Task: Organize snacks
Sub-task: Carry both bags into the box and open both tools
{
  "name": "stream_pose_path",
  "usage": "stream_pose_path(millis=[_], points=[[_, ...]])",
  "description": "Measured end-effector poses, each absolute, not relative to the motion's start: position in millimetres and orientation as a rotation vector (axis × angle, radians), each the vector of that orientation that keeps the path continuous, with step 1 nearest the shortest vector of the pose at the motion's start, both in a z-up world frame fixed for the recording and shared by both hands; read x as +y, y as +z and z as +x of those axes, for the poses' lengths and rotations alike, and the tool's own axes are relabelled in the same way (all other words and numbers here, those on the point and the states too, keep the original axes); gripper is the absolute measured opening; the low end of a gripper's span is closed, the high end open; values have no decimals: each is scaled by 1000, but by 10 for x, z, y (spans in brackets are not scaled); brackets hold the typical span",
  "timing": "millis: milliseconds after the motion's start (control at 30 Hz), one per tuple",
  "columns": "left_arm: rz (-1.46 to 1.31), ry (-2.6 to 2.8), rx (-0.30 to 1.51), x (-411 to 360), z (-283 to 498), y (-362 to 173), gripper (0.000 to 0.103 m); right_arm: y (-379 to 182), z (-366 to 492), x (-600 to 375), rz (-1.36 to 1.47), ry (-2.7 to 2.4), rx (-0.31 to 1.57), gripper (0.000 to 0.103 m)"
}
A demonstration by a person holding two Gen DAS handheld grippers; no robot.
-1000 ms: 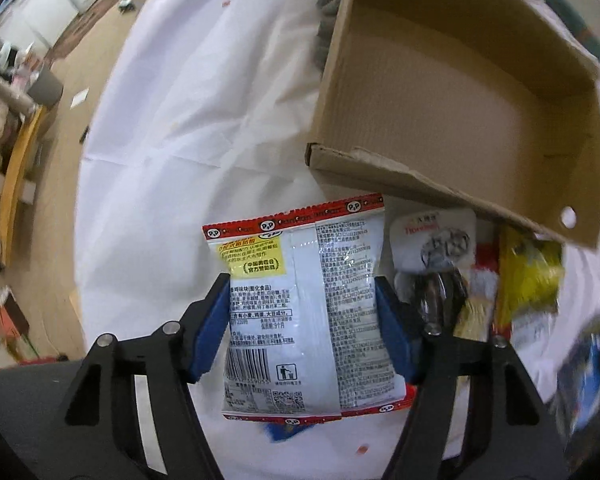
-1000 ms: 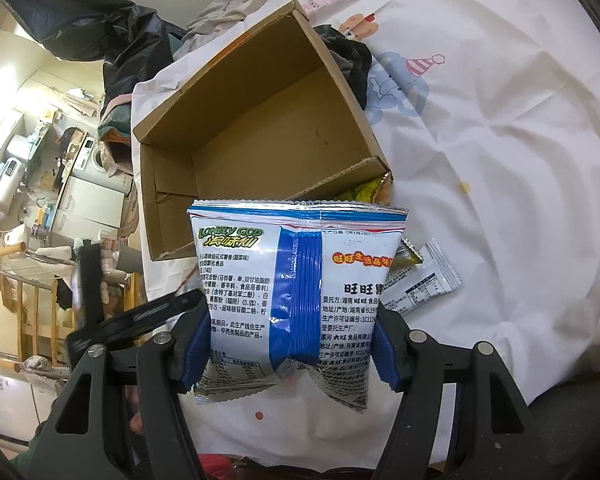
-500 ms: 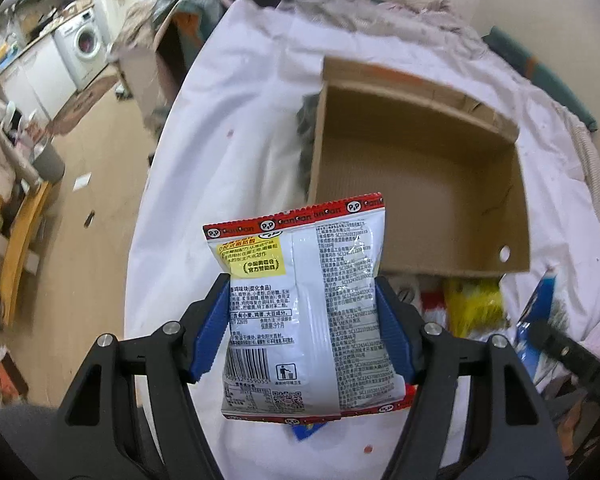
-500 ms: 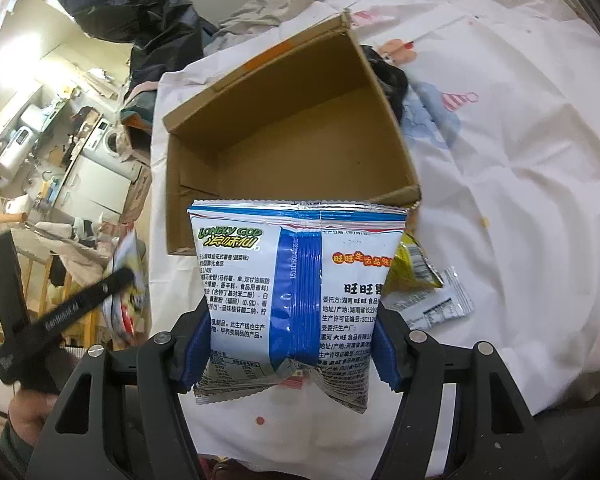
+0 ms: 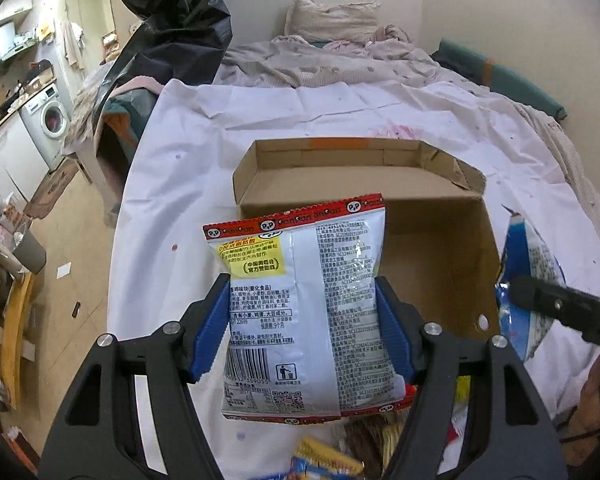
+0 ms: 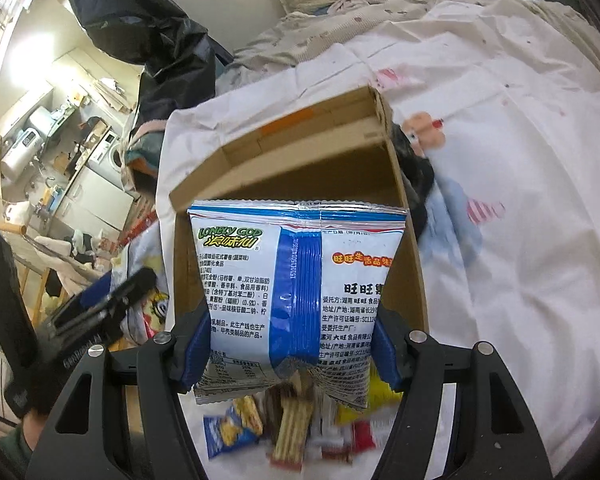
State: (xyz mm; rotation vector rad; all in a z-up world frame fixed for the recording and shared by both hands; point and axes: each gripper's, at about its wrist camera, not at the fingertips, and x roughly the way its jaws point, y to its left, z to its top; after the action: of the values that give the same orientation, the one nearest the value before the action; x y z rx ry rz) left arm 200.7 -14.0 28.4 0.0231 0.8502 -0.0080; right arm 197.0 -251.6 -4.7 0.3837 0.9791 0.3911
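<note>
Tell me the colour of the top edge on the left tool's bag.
Red with white logo circles, on the bag; clearest in the left wrist view.

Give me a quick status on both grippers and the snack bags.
Left hand-held gripper shut on red-trimmed bag. Right hand-held gripper shut on blue bag. Cardboard box ahead, open, nothing blocking it.

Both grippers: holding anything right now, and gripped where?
Left gripper clamps the red-trimmed white snack bag by its side edges, lower half. Right gripper clamps the blue-and-white snack bag the same way.
</note>
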Motion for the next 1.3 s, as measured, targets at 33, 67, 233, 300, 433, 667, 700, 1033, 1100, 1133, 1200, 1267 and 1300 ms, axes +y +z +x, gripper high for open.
stream_pose_path(millis=[33, 67, 233, 300, 433, 667, 700, 1033, 1100, 1133, 1200, 1267, 1300], points=[[21, -4, 850, -139, 2046, 245, 66, -84, 2003, -2503, 369, 386, 973, 69], [19, -3, 851, -128, 2068, 195, 66, -125, 2022, -2493, 361, 386, 969, 69], [32, -10, 862, -139, 2152, -72, 65, -388, 2092, -2466, 328, 348, 1004, 69], [54, -21, 868, -173, 2192, -163, 65, -422, 2109, -2431, 296, 335, 1005, 69], [60, -14, 882, -185, 2272, -274, 66, -496, 2146, -2382, 267, 324, 1012, 69], [51, -7, 879, -154, 2322, -326, 66, -563, 2186, -2296, 261, 337, 1028, 69], [55, -8, 877, -157, 2317, -330, 66, -554, 2199, -2282, 260, 341, 1027, 70], [54, 5, 883, -162, 2294, -331, 84, -570, 2190, -2306, 265, 337, 1013, 71], [40, 3, 875, -145, 2283, -312, 94, -568, 2170, -2316, 276, 330, 1009, 75], [32, 2, 871, -138, 2272, -299, 98, -561, 2164, -2327, 282, 324, 1003, 82], [24, 4, 863, -128, 2262, -279, 99, -530, 2141, -2358, 287, 305, 976, 94], [21, 5, 863, -118, 2255, -274, 99, -495, 2120, -2368, 275, 297, 956, 96], [21, 5, 864, -117, 2253, -274, 99, -491, 2122, -2365, 271, 300, 959, 96]])
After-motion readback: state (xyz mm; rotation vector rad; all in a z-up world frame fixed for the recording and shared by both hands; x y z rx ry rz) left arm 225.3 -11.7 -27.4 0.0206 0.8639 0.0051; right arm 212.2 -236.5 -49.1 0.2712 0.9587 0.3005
